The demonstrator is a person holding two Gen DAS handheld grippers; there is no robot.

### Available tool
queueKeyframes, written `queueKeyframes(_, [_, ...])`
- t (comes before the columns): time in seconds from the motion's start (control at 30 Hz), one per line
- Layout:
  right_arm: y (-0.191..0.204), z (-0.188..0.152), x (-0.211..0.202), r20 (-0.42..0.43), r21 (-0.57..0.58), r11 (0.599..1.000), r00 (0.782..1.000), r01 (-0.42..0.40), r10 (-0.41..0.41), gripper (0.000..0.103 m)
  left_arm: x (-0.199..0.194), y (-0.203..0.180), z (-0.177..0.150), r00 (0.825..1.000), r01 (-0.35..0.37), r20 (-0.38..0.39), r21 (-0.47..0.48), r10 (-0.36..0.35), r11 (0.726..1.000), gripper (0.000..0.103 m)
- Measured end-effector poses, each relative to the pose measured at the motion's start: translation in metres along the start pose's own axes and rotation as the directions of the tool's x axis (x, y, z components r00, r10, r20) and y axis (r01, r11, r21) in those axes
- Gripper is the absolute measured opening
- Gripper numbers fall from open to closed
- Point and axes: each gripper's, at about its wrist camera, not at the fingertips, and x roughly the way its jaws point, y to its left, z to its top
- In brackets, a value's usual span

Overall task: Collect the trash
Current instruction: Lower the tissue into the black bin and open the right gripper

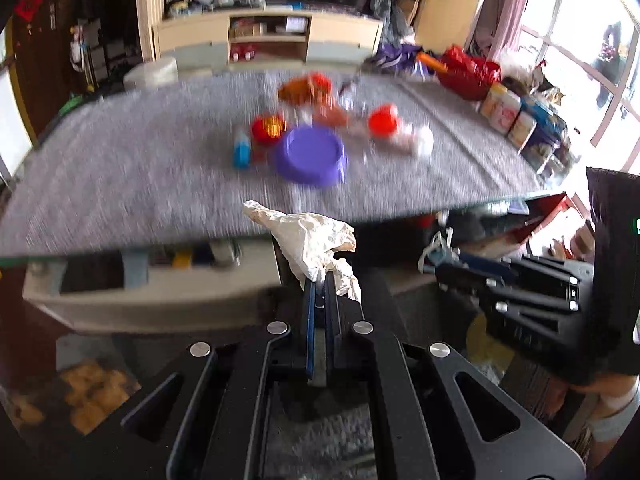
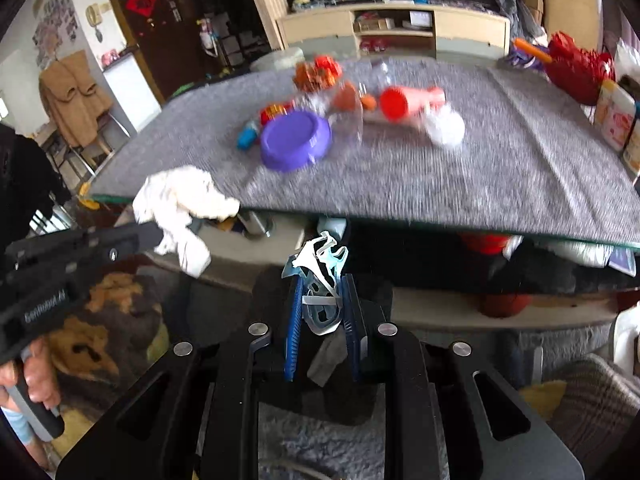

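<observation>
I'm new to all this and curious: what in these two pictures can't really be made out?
- Small items behind the purple bowl on the table: motion blur, both views.
- What the crumpled blue-and-white scrap once was.
- Any trash bin: in neither view.

Both wrist views face the grey table (image 1: 120, 184) from below its near edge.

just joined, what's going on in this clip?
A person is collecting trash with a handheld gripper in each hand. The left gripper is clamped on a crumpled white tissue; the right gripper grips a torn blue-and-white wrapper. Both are held off the near edge of the grey-covered table. A purple bowl, bottles and other clutter sit on it. The frames are motion-blurred.
</observation>
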Motion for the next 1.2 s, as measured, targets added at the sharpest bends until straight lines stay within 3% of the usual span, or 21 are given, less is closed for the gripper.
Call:
queueKeyframes(0.2, [-0.007, -0.016, 0.022, -0.062, 0.024, 1.000, 0.998, 0.002, 0.000, 0.021, 0.028, 0.001, -0.029, 0.995, 0.031, -0.089, -0.029, -0.034, 0.999, 0.003])
queueKeyframes(0.53, [-0.016, -0.037, 0.061, -0.173, 0.078, 0.997, 0.984, -0.015, 0.029, 0.024, 0.076, 0.005, -0.066, 0.970, 0.073, -0.229, -0.061, -0.085, 0.995, 0.004])
queueKeyframes(0.6, [-0.015, -0.036, 0.063, -0.170, 0.088, 0.996, 0.985, -0.018, 0.033, 0.048, 0.081, 0.008, -0.069, 0.967, 0.072, -0.239, -0.073, -0.088, 0.995, 0.028])
queueKeyframes(0.63, [-0.017, -0.036, 0.062, -0.158, 0.104, 0.994, 0.987, -0.026, 0.042, 0.073, 0.082, 0.010, -0.069, 0.967, 0.074, -0.239, -0.077, -0.090, 0.994, 0.034])
queueKeyframes(0.67, [-0.018, -0.034, 0.062, -0.150, 0.113, 0.993, 0.988, -0.031, 0.048, 0.083, 0.082, 0.011, -0.070, 0.967, 0.073, -0.238, -0.080, -0.091, 0.994, 0.045])
queueKeyframes(0.73, [-0.020, -0.032, 0.061, -0.139, 0.122, 0.992, 0.989, -0.023, 0.040, 0.082, 0.083, 0.013, -0.070, 0.968, 0.063, -0.237, -0.081, -0.081, 0.995, 0.054])
queueKeyframes(0.8, [-0.024, -0.031, 0.061, -0.134, 0.130, 0.992, 0.991, -0.001, 0.019, 0.082, 0.083, 0.016, -0.069, 0.970, 0.051, -0.233, -0.084, -0.069, 0.995, 0.072])
queueKeyframes(0.97, [-0.038, -0.028, 0.058, -0.123, 0.165, 0.984, 0.992, 0.061, -0.041, 0.095, 0.081, 0.023, -0.065, 0.976, -0.005, -0.218, -0.077, -0.012, 0.997, 0.093])
queueKeyframes(1.2, [-0.048, -0.016, 0.043, -0.090, 0.198, 0.977, 0.994, 0.076, -0.059, 0.098, 0.062, 0.016, -0.049, 0.981, -0.061, -0.184, -0.020, 0.057, 0.998, 0.095])
